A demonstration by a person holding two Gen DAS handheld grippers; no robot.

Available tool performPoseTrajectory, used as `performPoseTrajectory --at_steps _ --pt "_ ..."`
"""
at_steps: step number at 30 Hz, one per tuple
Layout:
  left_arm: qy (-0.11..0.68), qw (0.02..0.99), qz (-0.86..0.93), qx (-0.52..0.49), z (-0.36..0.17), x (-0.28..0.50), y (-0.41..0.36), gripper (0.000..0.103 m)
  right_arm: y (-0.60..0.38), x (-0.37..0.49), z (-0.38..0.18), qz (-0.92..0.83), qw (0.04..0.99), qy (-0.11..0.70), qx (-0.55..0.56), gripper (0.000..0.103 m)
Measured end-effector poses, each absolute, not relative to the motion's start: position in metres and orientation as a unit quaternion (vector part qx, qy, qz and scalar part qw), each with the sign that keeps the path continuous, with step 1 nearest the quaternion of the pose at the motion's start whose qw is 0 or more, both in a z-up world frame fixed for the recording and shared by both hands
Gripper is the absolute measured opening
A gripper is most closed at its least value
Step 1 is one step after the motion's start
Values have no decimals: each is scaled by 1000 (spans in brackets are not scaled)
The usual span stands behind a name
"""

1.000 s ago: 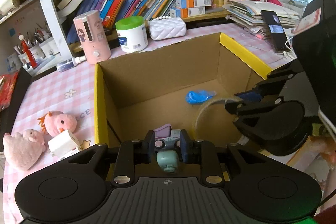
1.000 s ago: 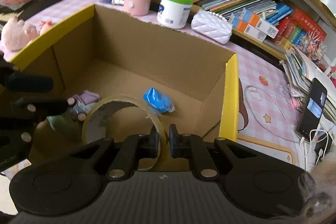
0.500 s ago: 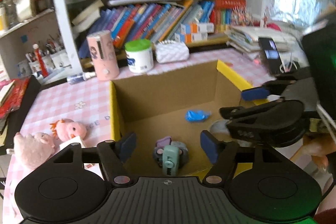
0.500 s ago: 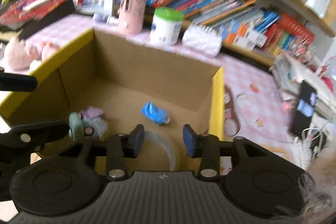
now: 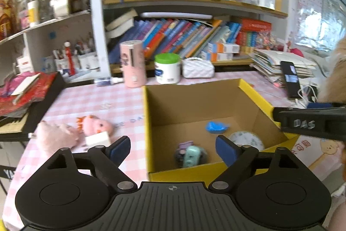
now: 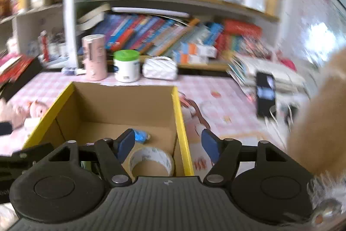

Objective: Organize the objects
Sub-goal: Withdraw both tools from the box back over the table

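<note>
A yellow-rimmed cardboard box (image 5: pixel 149 122) (image 6: pixel 176 105) stands on the pink checked table. On its floor lie a teal and purple toy (image 5: pixel 190 156), a blue wrapper (image 5: pixel 216 126) (image 6: pixel 141 136) and a roll of clear tape (image 5: pixel 246 140) (image 6: pixel 151 160). My left gripper (image 5: pixel 173 147) hangs above the box's near edge, jaws opening, nothing between them. My right gripper (image 6: pixel 165 142) is above the box's right wall with its jaws opening over the tape roll, not touching it; its body shows in the left wrist view (image 5: pixel 311 122). Two pink plush toys (image 5: pixel 75 129) and a small white block (image 5: pixel 97 138) lie left of the box.
Behind the box stand a pink cylinder (image 5: pixel 132 64) (image 6: pixel 95 57), a green-lidded white jar (image 5: pixel 167 68) (image 6: pixel 126 66) and a white quilted pouch (image 5: pixel 197 70). A phone (image 5: pixel 290 79) (image 6: pixel 265 96) leans on stacked papers at right. Bookshelves fill the back. A dark box with red items (image 5: pixel 26 96) sits at left.
Both grippers were shut, the left on the teal toy, the right on the tape roll; both opened, dropped them into the box, and rose back from it.
</note>
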State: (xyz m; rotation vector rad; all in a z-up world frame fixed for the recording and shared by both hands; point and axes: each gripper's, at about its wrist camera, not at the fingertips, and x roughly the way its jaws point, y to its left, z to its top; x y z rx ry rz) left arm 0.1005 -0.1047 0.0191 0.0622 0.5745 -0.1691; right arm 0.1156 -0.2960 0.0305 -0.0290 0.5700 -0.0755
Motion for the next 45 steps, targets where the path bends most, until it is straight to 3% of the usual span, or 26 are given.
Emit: performPoseTrajectory --at_steps 2,6,19,45 --pt "286 955 -77 16 20 96 -94 89 -296 109 35 -54 956 288 18 67" --pt "303 951 -66 0 15 83 -72 93 -285 87 34 -96 955 276 38 78" --pt "365 929 -53 15 -4 30 -14 95 -200 15 -11 -57 929 365 2 86" --pt "333 942 33 -26 8 -25 93 95 -82 -25 -3 40 934 352 -37 88"
